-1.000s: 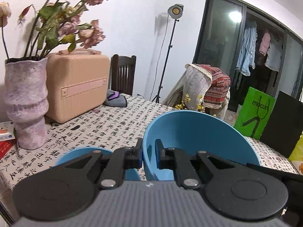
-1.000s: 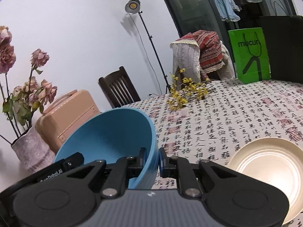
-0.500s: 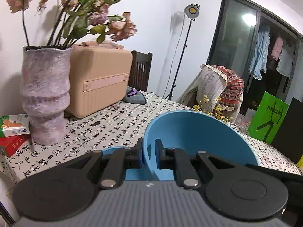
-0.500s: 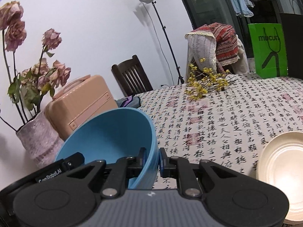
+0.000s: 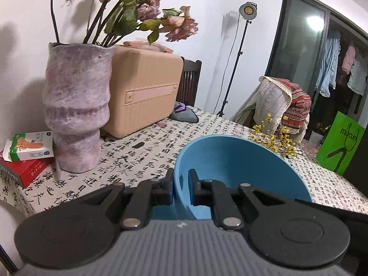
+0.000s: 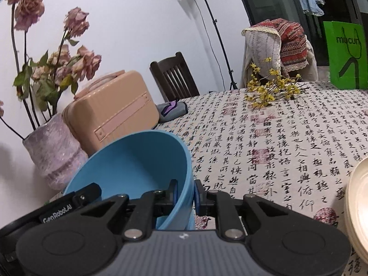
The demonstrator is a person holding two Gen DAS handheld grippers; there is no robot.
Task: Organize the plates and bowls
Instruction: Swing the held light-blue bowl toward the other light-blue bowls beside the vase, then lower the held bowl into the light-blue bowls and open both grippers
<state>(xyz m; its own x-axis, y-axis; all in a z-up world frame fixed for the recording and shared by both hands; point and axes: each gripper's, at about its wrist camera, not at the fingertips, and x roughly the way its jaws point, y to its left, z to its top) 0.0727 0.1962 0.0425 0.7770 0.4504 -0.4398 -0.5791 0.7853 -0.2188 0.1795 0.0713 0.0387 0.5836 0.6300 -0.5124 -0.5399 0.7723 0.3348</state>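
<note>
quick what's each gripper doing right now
Left gripper: closed on the blue bowl's rim.
Right gripper: closed on the same bowl's opposite rim.

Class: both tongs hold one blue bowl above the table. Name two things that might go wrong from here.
1. Each of the tongs, left and right, pinches only the thin rim of the blue bowl, so uneven motion might make it slip.
2. The vase stands close on the left; the bowl might knock it.

I see a purple vase (image 5: 76,105) of dried roses (image 5: 147,11) beside a peach suitcase (image 5: 142,92); green bag (image 5: 340,147) far right.
</note>
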